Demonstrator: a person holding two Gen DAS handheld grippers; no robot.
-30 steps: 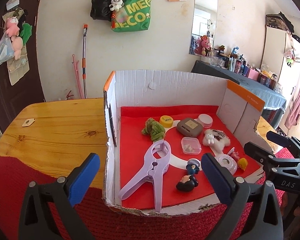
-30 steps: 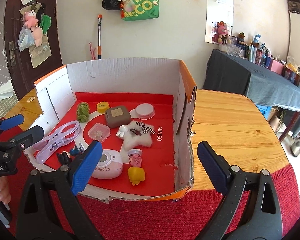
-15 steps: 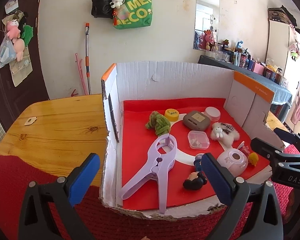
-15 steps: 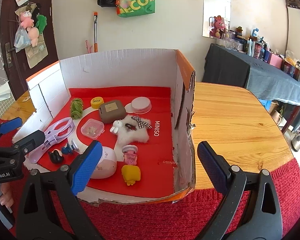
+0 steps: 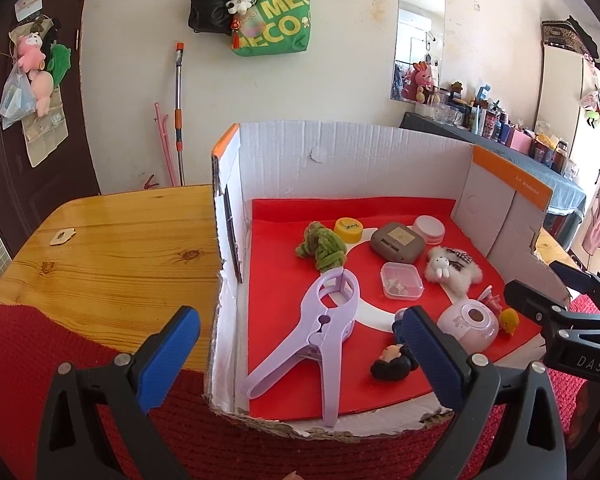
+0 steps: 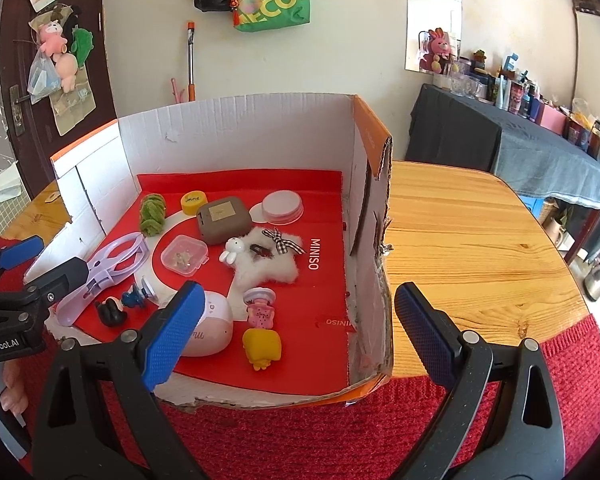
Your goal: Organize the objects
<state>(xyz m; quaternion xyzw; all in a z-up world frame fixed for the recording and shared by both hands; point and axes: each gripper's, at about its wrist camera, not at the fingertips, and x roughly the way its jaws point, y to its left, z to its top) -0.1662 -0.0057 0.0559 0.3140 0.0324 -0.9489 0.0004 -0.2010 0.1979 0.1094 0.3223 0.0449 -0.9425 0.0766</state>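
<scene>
Wooden counter (image 5: 100, 264) with a red knit cloth up front, carrying a big open cardboard box (image 5: 340, 152) lined in red. Hovering at its near edge: left gripper (image 5: 298, 320) and right gripper (image 6: 298, 296), jaws spread wide, gripping nothing. Compared to a second ago, just drifted a touch closer, with zero movement inside. Loose on the liner: purple clamp (image 5: 324, 320), pink round gadget (image 5: 468, 326), brown case (image 5: 398, 242), white plush (image 5: 452, 272), clear little box (image 5: 402, 286), yellow cap (image 5: 348, 229). Fits mid-sort or all done, honestly.
</scene>
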